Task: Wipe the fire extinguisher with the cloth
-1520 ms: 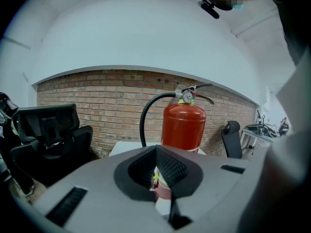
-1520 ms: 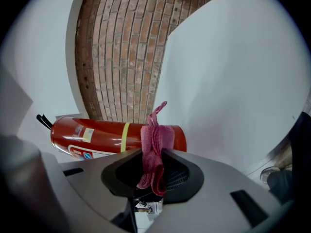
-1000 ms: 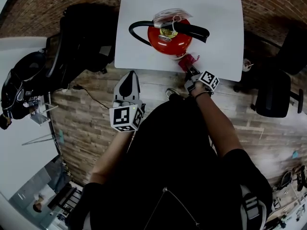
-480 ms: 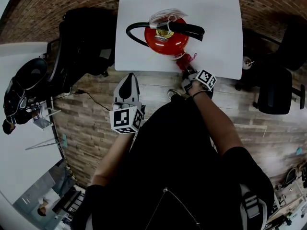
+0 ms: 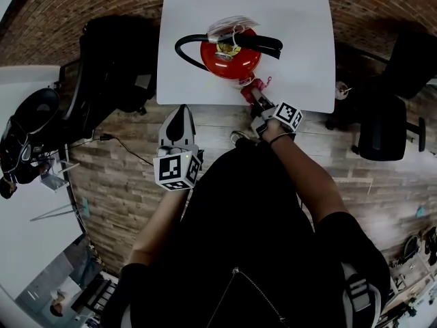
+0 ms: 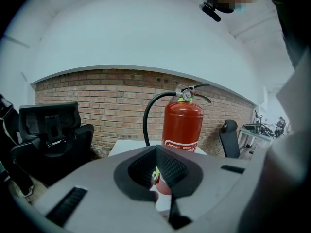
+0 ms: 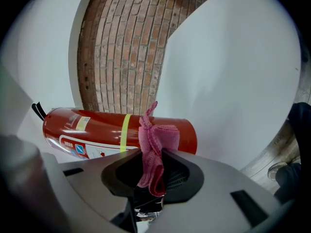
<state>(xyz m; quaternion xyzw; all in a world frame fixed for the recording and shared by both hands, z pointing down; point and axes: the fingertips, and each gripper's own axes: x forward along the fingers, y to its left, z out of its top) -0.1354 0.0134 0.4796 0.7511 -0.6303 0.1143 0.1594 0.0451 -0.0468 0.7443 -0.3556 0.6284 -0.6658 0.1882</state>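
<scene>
**Left gripper** point(image 5: 179, 109): held low over the wooden floor, near the table's edge and well apart from the work. Its jaws are closed together and hold nothing. It is available to steady the cylinder.

**Fire extinguisher** point(image 5: 229, 57): quantity one. It stands upright on the white table point(image 5: 300, 39), left of centre and towards the near edge. A black hose loops out to its left and a black lever handle points right. Expect a rigid, heavy metal body with a smooth, slippery painted surface. It is tall on a narrow base, so sideways wiping pressure may rock it. Recommended hold: the handle and valve assembly at the top, or the mid-body. Avoid the hose.

**Cloth** point(image 7: 153, 149): quantity one, pink, soft and light. It conforms readily to the curved shell. It is bunched into a fold with a loose end sticking out past the jaws.

**Right gripper** point(image 5: 258, 104): jaws clamped on the cloth's fold. The cloth sits just beside the cylinder's lower near side. Contact cannot be confirmed, as the right gripper view overlaps the two.

Grippers: quantity two.
</scene>
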